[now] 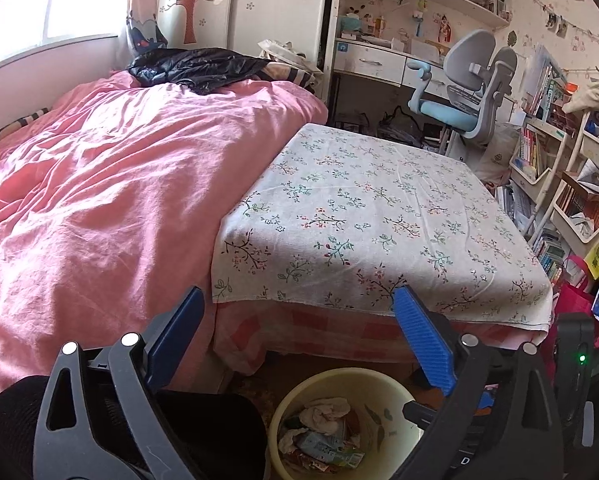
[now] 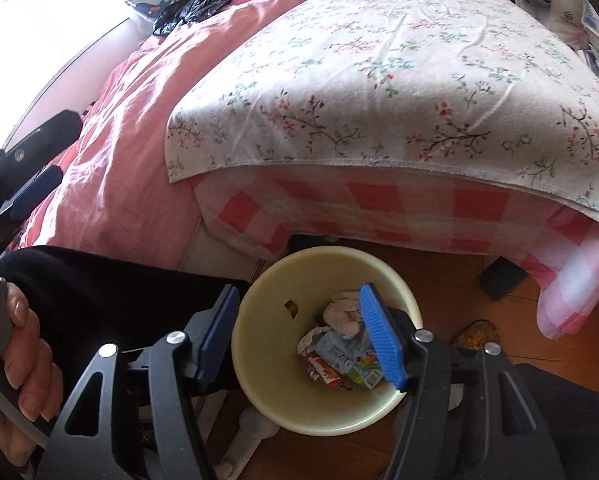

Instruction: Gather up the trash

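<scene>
Blue pads on the left gripper [image 1: 299, 336] stood wide apart in the left wrist view, nothing between them. Below and between the fingers sat a cream bin [image 1: 395, 384] on the floor, with trash [image 1: 323, 436] in it: crumpled tissue, wrappers, a small carton. Beyond the fingertips lay a floral cloth [image 1: 379, 216] over the bed corner, with a pink duvet [image 1: 99, 184] off to the left of the left finger.

Right wrist view: right gripper [image 2: 299, 332] was partly open, empty, pointing down into the bin [image 2: 267, 344]. Trash [image 2: 339, 352] lay just inside the right finger, apart from both pads. A hand [image 2: 23, 364] gripped a handle left of the left finger. Floral cloth [image 2: 379, 80] lay beyond the tips.
</scene>
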Motion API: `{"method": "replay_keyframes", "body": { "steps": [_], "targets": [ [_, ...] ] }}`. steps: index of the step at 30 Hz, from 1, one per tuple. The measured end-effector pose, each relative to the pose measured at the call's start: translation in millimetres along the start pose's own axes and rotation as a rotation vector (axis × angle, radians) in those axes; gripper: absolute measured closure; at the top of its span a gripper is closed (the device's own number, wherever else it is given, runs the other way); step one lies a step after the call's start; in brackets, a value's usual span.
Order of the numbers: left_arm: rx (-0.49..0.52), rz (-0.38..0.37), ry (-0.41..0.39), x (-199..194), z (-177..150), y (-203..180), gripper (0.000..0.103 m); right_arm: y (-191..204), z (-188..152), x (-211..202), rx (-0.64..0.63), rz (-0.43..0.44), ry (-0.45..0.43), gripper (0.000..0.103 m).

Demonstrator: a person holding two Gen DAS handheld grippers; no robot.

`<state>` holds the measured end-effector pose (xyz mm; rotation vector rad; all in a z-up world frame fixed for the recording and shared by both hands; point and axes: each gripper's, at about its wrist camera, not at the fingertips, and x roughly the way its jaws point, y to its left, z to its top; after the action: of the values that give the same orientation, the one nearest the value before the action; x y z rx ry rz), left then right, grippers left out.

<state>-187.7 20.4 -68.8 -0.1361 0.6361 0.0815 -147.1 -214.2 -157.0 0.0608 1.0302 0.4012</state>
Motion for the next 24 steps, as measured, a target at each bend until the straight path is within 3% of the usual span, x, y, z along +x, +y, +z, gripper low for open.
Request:
{"method": "replay_keyframes", "body": {
  "steps": [12, 24],
  "targets": [
    [0.026, 0.012, -0.02, -3, 0, -5, 0.007, 8, 11, -27, -0.058, -0.132, -0.193, 0.026],
    [0.035, 0.015, -0.016, -2, -1, -7, 0.007, 6, 14, -37, -0.052, -0.207, -0.272, 0.017]
  ]
}}
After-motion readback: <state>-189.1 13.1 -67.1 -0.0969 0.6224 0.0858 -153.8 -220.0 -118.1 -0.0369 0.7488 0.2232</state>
